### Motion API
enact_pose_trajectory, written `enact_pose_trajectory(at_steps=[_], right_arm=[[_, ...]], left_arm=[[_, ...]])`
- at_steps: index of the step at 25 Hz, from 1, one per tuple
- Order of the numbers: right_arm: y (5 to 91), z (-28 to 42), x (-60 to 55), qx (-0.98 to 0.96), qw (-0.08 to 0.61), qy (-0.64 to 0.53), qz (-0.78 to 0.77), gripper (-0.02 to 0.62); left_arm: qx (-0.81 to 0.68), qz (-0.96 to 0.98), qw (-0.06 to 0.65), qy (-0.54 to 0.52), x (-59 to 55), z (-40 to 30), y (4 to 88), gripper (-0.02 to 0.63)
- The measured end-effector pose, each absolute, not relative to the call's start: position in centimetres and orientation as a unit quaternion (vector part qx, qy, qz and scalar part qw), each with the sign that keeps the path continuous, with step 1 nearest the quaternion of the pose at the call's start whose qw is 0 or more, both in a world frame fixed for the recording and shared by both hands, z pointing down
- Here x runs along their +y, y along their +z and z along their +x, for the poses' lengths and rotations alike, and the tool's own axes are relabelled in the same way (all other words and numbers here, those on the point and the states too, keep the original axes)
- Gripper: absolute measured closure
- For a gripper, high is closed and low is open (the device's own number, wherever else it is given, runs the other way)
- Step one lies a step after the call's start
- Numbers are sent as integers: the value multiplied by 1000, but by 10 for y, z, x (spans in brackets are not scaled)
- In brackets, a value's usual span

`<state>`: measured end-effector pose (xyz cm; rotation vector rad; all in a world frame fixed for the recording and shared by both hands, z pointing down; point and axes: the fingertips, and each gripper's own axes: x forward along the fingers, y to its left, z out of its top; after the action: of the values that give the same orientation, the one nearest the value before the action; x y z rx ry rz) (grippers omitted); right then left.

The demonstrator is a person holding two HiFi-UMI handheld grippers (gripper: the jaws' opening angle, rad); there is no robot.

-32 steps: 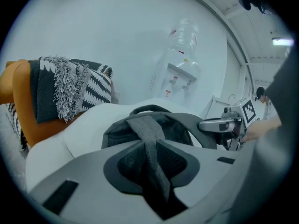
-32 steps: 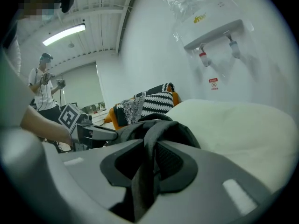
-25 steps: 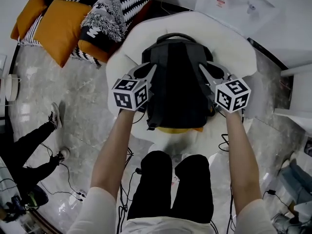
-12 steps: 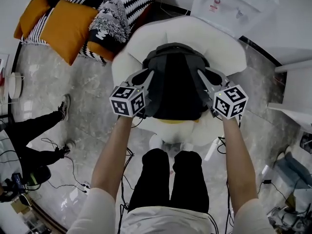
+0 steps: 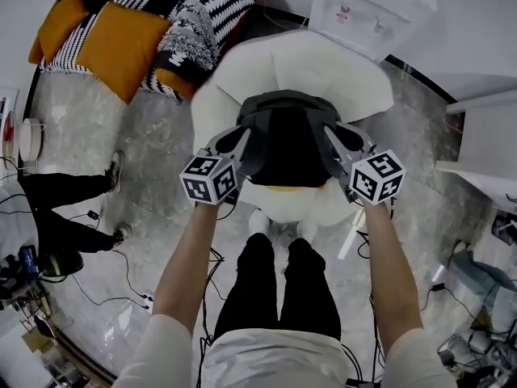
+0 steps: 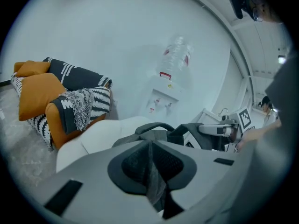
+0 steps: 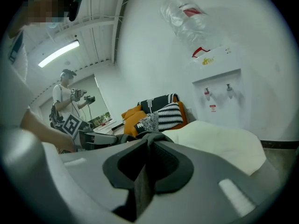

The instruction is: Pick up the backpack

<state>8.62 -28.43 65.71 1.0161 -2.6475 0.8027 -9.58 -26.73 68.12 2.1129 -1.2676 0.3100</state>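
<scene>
The black backpack [image 5: 287, 140] hangs above the white armchair [image 5: 299, 63], held up by its two sides. My left gripper [image 5: 245, 145] pinches the left edge; its jaws are closing, with dark backpack fabric [image 6: 154, 183] squeezed between the pads. My right gripper [image 5: 329, 145] is shut on the right edge, with a fold of fabric [image 7: 140, 185] between its pads. In the left gripper view the carry handle [image 6: 154, 126] shows beyond my left gripper [image 6: 150, 146], with the right gripper [image 6: 219, 129] across from it. In the right gripper view my right gripper [image 7: 148, 141] faces the left gripper [image 7: 93, 138].
A sofa with orange cushions [image 5: 121, 35] and striped throws stands at the back left. A water dispenser [image 5: 371, 6] stands behind the armchair. Another person's legs [image 5: 65, 208] are at the left, and cables [image 5: 121, 297] lie on the marble floor. A second person [image 7: 65, 101] stands far off.
Both grippers have risen together with the backpack, which has lifted off the chair seat. The head view now looks from higher up.
</scene>
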Motion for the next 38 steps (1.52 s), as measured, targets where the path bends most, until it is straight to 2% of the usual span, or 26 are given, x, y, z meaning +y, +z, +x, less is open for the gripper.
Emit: enact_pose_trajectory(at_steps=[18,38], right_arm=[[590,104,-213,-886,109,286,348,563],[468,89,-214,-900,65,229,366,563]], left_arm=[[-461,814,330,126,-201,-87,605,584],[-440,854,269,70,-211,-101,482,586]])
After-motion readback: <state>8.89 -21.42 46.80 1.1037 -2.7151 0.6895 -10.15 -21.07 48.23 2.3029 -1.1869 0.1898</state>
